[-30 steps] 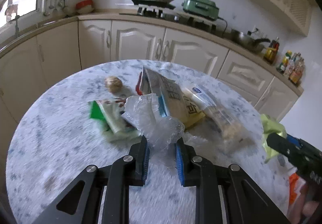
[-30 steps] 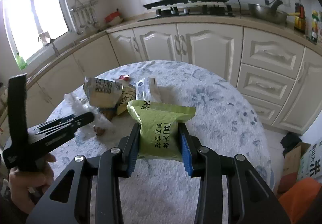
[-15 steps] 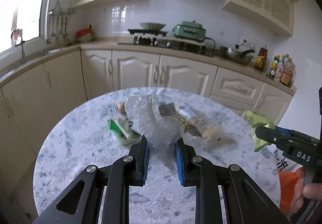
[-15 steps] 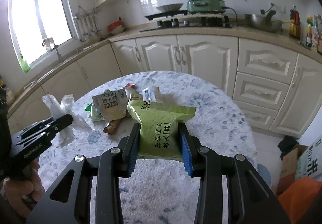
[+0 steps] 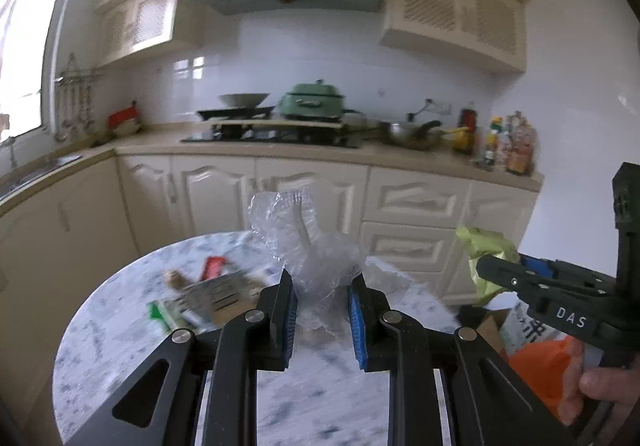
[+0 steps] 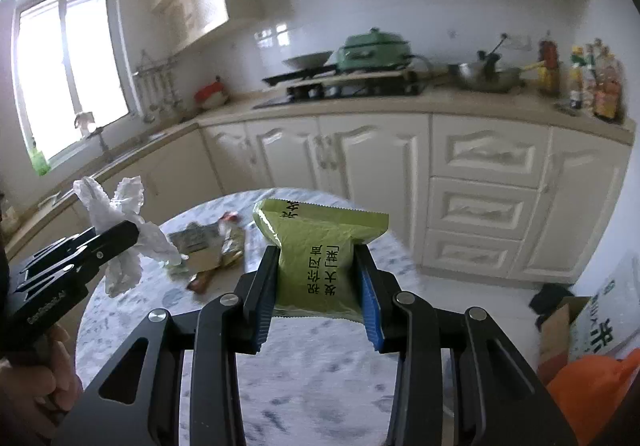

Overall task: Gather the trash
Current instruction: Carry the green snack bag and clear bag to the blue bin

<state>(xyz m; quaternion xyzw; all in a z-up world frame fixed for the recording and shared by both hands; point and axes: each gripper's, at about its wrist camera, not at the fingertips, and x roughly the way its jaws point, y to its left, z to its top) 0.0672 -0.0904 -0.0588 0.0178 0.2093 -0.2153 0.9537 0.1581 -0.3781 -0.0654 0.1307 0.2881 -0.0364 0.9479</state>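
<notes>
Pinching a crumpled clear plastic wrapper (image 5: 320, 266) between its blue-padded fingers (image 5: 289, 320), the left gripper (image 5: 322, 320) is closed down narrow on it, and the wrapper billows up and forward past the fingertips, clear of the table. From the right wrist view the same wrapper looks white and sticks out above and below those fingers. The right gripper (image 6: 320, 296) clamps a green snack packet (image 6: 318, 254) across its middle; the packet's serrated top edge stands above the fingertips and its lower edge hangs just behind the pads. Both pieces hang in the air above a round marble table (image 6: 304, 386). Beyond and to the left of the right gripper's fingers, a small pile of leftover wrappers (image 6: 208, 246) lies on the far part of the tabletop, blurred. To the right of the fingers and lower, past the table's edge, sits an orange bag (image 6: 592, 394) beside a cardboard box (image 6: 560, 330). A person's hand (image 5: 600, 382) grips the right gripper's handle.
</notes>
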